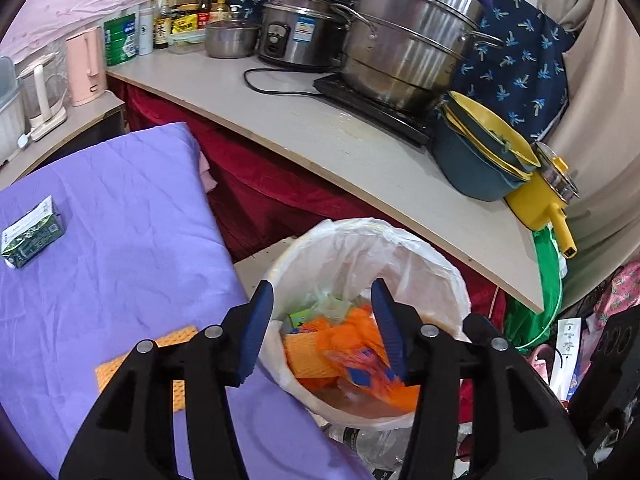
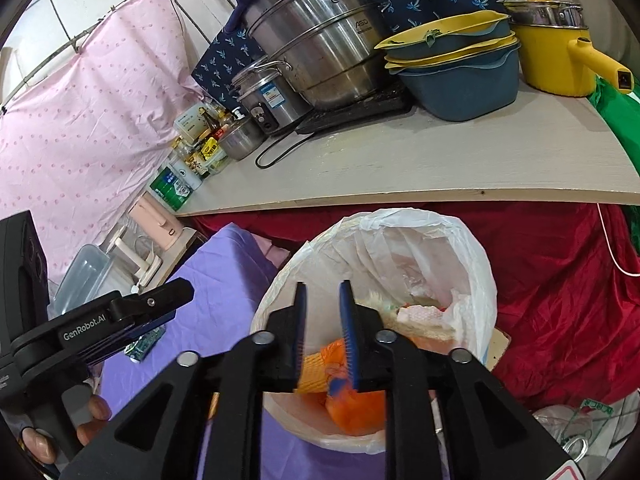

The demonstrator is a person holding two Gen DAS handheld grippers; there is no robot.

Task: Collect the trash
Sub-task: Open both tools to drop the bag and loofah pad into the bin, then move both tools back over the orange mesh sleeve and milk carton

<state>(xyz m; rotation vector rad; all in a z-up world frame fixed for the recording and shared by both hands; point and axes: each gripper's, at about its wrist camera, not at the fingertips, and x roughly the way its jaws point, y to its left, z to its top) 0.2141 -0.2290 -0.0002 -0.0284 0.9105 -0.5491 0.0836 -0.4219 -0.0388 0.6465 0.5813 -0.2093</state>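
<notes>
Left wrist view: the left gripper (image 1: 322, 292) hangs over the bin (image 1: 362, 420) at 6 o'clock, jaws parted with nothing between them. Inside the white liner (image 1: 360, 248) lies orange trash (image 1: 352, 332), partly masked by the right finger; what sits deeper is hard to make out. A green carton (image 1: 30, 238) rests on the purple cloth (image 1: 132, 220) at 9 o'clock, well apart from the bin. An orange sponge (image 1: 160, 344) lies on the cloth at 7 o'clock, half hidden behind the gripper's frame. At 12 o'clock a steel pot (image 1: 404, 40) stands on the counter (image 1: 320, 132). A clear bottle (image 1: 372, 444) beside the bin is cut off at the bottom edge.

Right wrist view: the right gripper (image 2: 323, 294) points into the same bin (image 2: 340, 436), jaws slightly apart, not clamped on anything; an orange piece (image 2: 324, 368) shows blurred just below the gap, so contact cannot be judged. The left gripper (image 2: 176, 294) enters at 9 o'clock, seen side-on, its gap hidden. A hand (image 2: 64, 428) holds it at 8 o'clock, mostly cut off. The carton (image 2: 144, 342) peeks out beneath it.
</notes>
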